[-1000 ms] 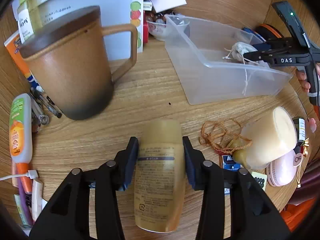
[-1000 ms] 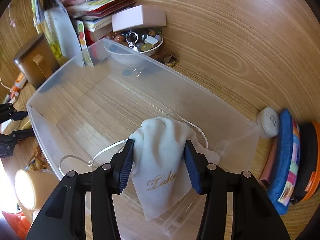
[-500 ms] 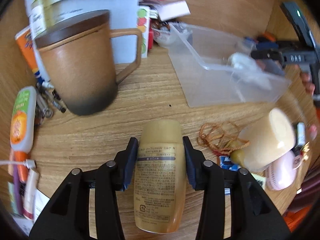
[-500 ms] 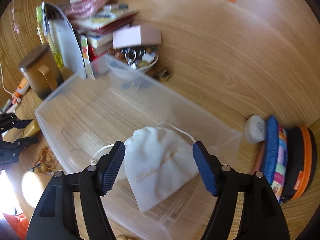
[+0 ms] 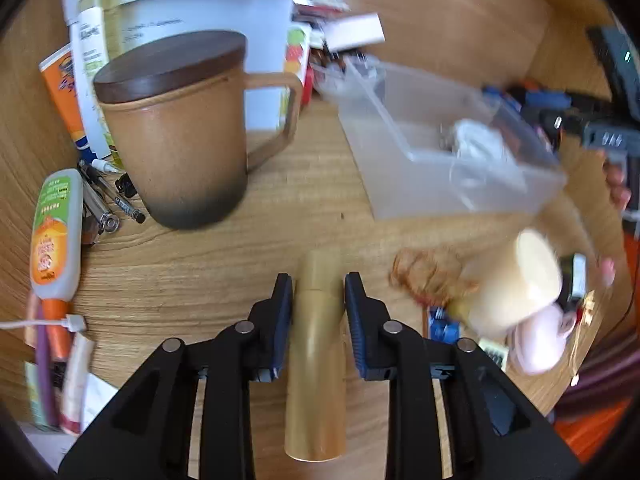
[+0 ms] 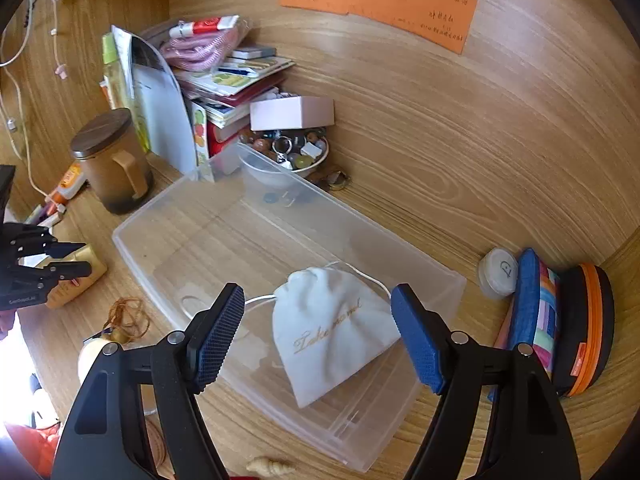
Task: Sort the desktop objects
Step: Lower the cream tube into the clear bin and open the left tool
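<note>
A gold bottle lies lengthwise between the jaws of my left gripper. The jaws are closing and both pads touch the bottle's sides. The right wrist view shows the same bottle at far left, in the left gripper. A white drawstring pouch with gold lettering lies loose inside the clear plastic bin. My right gripper hangs above the pouch with its jaws wide and still opening, and nothing is between them. From the left wrist view the bin and pouch are blurred.
A brown lidded mug stands left of the bin, with pens and an orange-green tube beside it. An orange cord tangle and cream bottle lie right of the gold bottle. A trinket bowl, books and round cases line the wall.
My right gripper opened, let the pouch go into the bin and rose. My left jaws narrowed onto the gold bottle, which now shows a slimmer side.
</note>
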Demonstrator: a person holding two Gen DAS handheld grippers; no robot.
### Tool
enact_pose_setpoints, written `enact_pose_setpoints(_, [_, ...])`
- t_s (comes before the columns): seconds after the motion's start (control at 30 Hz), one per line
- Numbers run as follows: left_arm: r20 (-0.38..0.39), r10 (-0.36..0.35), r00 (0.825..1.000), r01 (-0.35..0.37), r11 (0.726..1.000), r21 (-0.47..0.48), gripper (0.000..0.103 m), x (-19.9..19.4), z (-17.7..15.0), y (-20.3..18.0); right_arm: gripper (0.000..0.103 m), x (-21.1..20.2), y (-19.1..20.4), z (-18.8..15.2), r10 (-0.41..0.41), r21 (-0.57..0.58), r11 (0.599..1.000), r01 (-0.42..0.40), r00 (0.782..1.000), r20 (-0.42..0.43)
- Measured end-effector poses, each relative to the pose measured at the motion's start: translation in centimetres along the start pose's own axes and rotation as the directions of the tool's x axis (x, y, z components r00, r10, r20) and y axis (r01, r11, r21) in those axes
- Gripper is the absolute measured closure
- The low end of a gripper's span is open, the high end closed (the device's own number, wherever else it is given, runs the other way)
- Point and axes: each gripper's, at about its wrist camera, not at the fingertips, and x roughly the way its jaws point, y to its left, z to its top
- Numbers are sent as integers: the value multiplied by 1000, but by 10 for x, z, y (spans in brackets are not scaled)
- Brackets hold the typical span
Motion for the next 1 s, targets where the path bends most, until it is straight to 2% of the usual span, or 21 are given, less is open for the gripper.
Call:
enact_pose_setpoints(0.1, [-59,63,996,-59,995,76,66,8,-7,-8,30,-10,1,-5,18,15,1000,-19,999,34])
enact_pose_setpoints(0.17, [-80,73,994,-64,992,108,62,14,-13,-13,30,-20,2,-9,43,22,999,-44,997,66])
enact_pose_setpoints(0.2, [-61,89,994,-81,989,127,61,14,-16,-17,30,-25,4,-11,51,21,998,-53,995,83])
enact_pose_setpoints(0.27, [-52,75,996,-68,991,116,62,14,-17,-21,29,-35,8,-16,61,16,998,-63,992,108])
enact_pose_setpoints(0.4, [0,84,996,-84,992,94,65,13,-17,-29,29,-40,18,-26,72,-11,997,-71,991,112])
enact_pose_setpoints(0.43, [25,72,997,-74,993,86,72,10,-16,-33,29,-40,21,-29,65,-20,998,-64,992,109])
enact_pose_setpoints(0.5, [71,25,997,-29,998,54,77,-1,-12,-38,29,-38,24,-33,64,-34,998,-61,993,102])
enact_pose_setpoints(0.63, [140,-44,989,40,999,28,77,-12,1,-46,29,-35,24,-34,68,-40,997,-64,993,98])
enact_pose_setpoints(0.8, [157,-48,986,47,999,9,78,-17,13,-53,29,-36,21,-33,77,-36,997,-74,992,104])
enact_pose_setpoints(1.0, [257,-85,963,85,996,11,79,-53,25,-51,29,-38,15,-33,97,-21,995,-95,987,125])
